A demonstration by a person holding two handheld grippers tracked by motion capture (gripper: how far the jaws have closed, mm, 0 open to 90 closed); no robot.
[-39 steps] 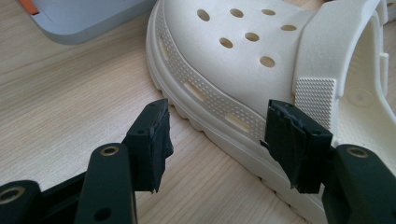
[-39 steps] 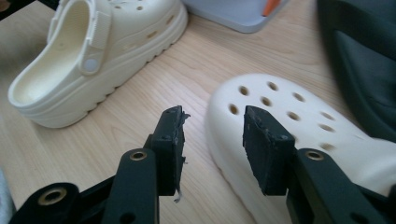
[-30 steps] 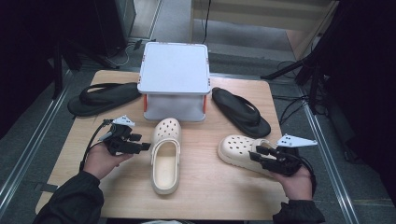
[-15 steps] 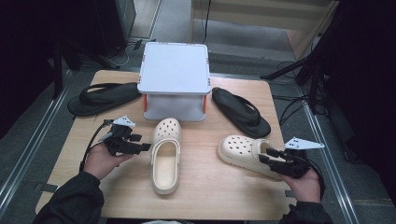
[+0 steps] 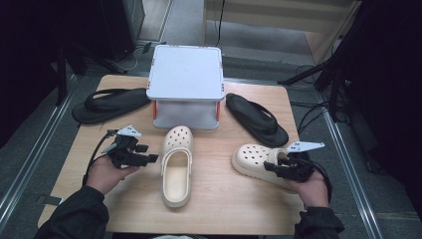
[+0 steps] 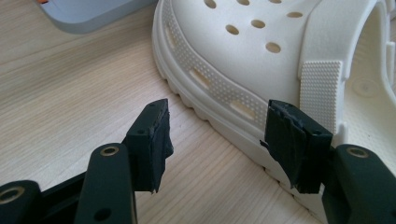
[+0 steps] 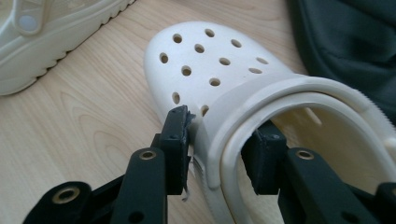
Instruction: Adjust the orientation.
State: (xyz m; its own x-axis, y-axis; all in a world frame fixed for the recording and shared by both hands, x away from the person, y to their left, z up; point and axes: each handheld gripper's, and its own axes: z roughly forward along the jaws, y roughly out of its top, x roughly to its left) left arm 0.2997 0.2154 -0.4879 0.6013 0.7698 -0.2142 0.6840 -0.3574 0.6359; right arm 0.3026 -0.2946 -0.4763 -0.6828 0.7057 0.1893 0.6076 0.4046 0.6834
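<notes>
Two cream clogs lie on the wooden table (image 5: 224,199). The middle clog (image 5: 176,164) (image 6: 261,60) points toward the box. My left gripper (image 5: 152,158) (image 6: 217,140) hovers open at this clog's left side, and its pads touch nothing. The right clog (image 5: 251,157) (image 7: 210,60) lies with its toe to the left. My right gripper (image 5: 268,167) (image 7: 217,149) straddles its side wall and strap near the heel opening, one jaw outside and one inside. Its jaws have just been closing with that wall between them, and the pads look pressed on it.
A grey lidded box (image 5: 186,79) (image 6: 88,11) stands at the back middle of the table. One black flip-flop (image 5: 107,102) lies to its left and another black flip-flop (image 5: 256,119) (image 7: 345,42) to its right, just behind the right clog.
My right gripper has sunk a little onto the right clog and its jaws have narrowed around the side wall. The left gripper and both clogs have stayed put.
</notes>
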